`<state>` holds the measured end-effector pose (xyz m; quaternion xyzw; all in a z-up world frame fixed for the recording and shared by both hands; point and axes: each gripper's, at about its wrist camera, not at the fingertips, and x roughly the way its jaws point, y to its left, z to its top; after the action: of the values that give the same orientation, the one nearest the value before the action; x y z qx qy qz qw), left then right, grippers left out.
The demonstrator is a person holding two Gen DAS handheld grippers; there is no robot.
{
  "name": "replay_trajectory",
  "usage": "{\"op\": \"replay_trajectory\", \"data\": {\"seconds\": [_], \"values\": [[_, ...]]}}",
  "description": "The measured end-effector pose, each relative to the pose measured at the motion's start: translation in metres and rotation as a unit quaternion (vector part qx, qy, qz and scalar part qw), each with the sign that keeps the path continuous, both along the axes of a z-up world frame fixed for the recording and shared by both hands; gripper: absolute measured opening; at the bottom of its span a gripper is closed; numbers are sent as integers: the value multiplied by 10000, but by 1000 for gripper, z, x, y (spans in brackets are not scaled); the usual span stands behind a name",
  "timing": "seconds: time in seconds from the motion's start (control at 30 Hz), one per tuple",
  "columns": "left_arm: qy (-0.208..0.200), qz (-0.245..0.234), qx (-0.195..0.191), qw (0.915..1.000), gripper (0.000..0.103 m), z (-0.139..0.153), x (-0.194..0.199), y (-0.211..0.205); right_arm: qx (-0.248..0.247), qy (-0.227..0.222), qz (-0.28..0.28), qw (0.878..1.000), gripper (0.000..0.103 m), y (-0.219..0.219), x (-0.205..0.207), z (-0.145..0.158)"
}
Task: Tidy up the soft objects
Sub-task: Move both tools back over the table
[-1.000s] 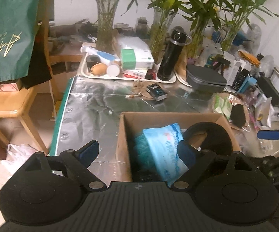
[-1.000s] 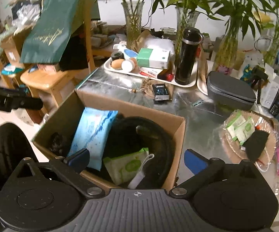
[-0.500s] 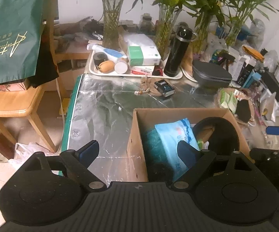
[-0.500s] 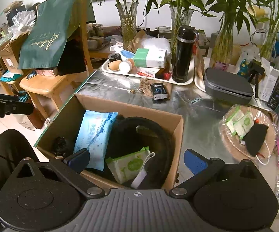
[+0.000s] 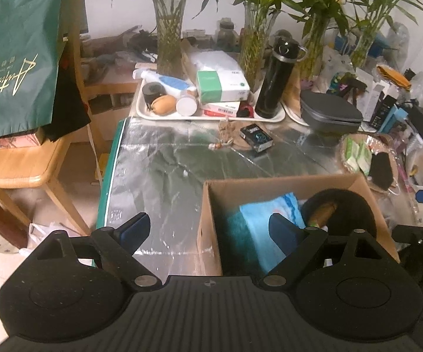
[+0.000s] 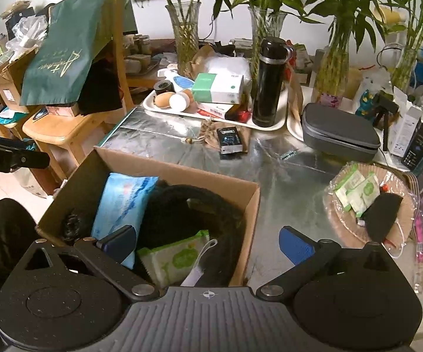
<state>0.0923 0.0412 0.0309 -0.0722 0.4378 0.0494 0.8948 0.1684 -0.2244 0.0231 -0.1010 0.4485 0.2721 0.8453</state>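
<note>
A cardboard box (image 6: 170,168) (image 5: 208,220) stands on the foil-covered table. It holds a blue wipes pack (image 6: 120,202) (image 5: 267,223), a black fuzzy ring (image 6: 182,211) (image 5: 346,208), a green-and-white wipes pack (image 6: 176,258) and a small dark item (image 6: 72,228). A wicker plate (image 6: 340,220) to the right carries green sachets (image 6: 355,190) and a black face mask (image 6: 383,217). My left gripper (image 5: 211,231) is open and empty over the box's left wall. My right gripper (image 6: 208,243) is open and empty over the box's near right corner.
A white tray (image 6: 152,107) with a tissue box (image 6: 218,88) and a black flask (image 6: 270,82) stands at the back, with glass vases of bamboo behind. A grey case (image 6: 340,135) lies right. A wooden chair (image 5: 20,167) with a green bag (image 5: 18,67) is left.
Both grippers have drawn back and risen a little from the box, so more of the table shows. Both stay open and empty. The box contents have not moved.
</note>
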Motion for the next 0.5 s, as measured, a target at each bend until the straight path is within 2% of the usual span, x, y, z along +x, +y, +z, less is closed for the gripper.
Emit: {"op": "replay_trajectory", "data": {"seconds": [0.33, 0.5], "values": [[134, -10, 26, 9999, 89, -13, 32, 7, 128, 38, -96, 9999, 103, -6, 37, -9], [97, -166, 25, 9998, 89, -18, 46, 9, 119, 42, -57, 9999, 103, -6, 52, -15]]}}
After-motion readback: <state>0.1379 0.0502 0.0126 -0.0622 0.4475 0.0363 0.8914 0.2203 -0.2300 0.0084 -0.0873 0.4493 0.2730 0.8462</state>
